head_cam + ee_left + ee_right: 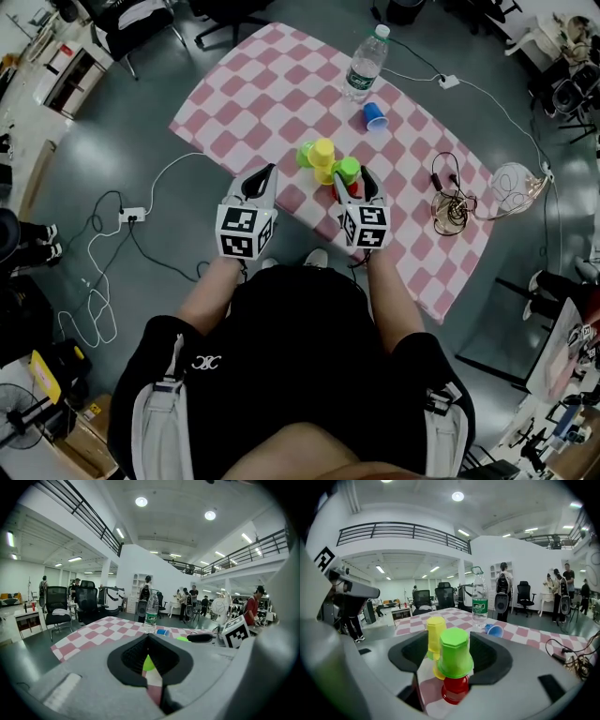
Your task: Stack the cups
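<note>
Where the grey floor [122,131] spreads, a pink-checked tablecloth [253,103] holds cups [323,157].

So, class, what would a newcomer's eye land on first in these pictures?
A bright green cup sits upside down on a red cup, between the right gripper's open jaws. Behind it rises a yellow stack. Farther back, a blue cup lies tipped beside a water bottle.

Left gripper [272,172] jaws together; right gripper [353,178] jaws wide apart; both held forward, side by side.
</note>
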The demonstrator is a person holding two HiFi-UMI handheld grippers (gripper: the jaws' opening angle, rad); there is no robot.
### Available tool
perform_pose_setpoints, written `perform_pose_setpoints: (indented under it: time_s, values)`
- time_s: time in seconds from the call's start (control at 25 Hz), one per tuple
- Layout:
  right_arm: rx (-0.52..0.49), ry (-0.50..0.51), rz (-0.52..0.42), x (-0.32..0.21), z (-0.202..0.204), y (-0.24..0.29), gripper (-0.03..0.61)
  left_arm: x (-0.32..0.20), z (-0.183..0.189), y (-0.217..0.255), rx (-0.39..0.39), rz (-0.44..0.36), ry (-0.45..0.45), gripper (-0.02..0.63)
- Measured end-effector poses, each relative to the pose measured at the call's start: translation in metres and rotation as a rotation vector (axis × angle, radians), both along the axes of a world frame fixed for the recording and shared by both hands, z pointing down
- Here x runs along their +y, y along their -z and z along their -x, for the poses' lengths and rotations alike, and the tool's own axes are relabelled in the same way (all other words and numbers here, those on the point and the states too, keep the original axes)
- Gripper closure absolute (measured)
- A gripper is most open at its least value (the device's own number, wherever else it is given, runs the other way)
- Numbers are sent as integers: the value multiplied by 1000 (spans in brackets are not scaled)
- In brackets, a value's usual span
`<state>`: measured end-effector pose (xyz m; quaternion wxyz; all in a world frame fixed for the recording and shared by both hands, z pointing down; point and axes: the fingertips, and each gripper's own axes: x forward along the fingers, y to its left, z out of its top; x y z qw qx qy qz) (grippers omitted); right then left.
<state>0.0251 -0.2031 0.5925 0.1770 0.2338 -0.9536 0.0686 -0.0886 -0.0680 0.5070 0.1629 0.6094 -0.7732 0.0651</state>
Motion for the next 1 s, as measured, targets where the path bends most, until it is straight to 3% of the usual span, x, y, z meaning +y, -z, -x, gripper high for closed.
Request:
perform_pose_setpoints:
  time_s: [0.36, 0.56, 0.72, 1.0]
  values:
    - [-181, -31, -122, 12, -11, 75, 325, -8, -10, 12, -5, -39, -49, 598]
    - [-288, -133, -204, 4, -32, 130, 444, -20, -23, 27, -13, -82, -96, 598]
    - [-314, -241, -232, -5, -54, 150, 560, -28, -34, 37, -20, -108, -135, 598]
    - [-305, -288, -237, -5, -70, 149, 574, -33, -45, 44, -21, -120, -190, 598]
